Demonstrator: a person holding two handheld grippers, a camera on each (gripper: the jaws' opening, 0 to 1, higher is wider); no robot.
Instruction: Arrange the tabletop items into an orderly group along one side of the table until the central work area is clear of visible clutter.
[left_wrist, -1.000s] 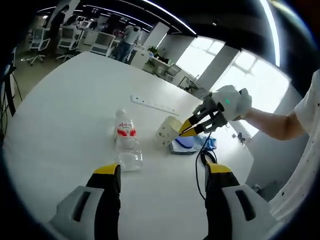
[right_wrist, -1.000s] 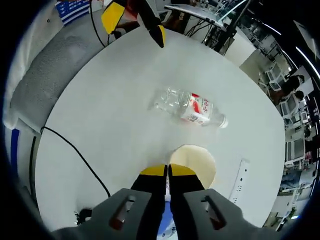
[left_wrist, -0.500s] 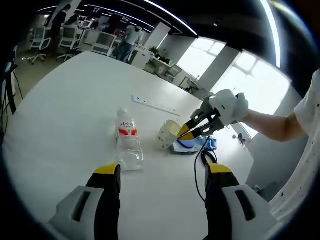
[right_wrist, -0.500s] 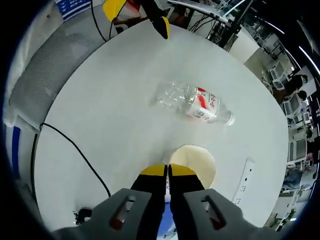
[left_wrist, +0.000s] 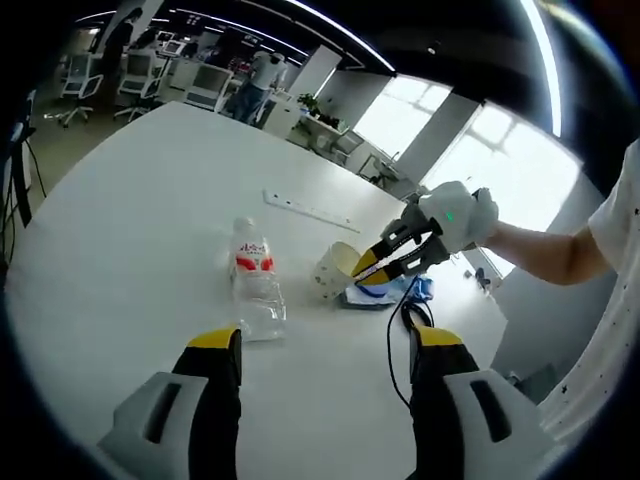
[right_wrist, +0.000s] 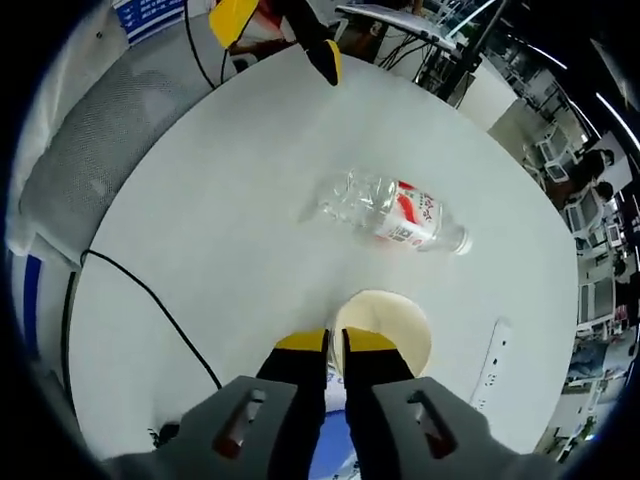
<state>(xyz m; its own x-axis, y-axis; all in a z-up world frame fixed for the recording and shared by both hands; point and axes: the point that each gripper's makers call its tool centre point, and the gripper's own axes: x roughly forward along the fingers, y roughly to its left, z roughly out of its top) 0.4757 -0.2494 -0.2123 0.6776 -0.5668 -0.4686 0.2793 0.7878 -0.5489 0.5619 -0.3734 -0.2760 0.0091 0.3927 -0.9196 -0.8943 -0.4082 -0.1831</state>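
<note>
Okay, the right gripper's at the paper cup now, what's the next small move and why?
Probably lift the paper cup slightly and carry it toward the table's edge. The right gripper has its jaws nearly together at the cup's rim, which looks pinched. The cup lies tipped beside the fallen water bottle, mid-table. The left gripper is open and free.

Clear plastic bottle (left_wrist: 253, 282), red label, on its side mid-table. Paper cup (left_wrist: 336, 268) tipped beside it, rim apparently pinched. White power strip (left_wrist: 308, 211) beyond.
</note>
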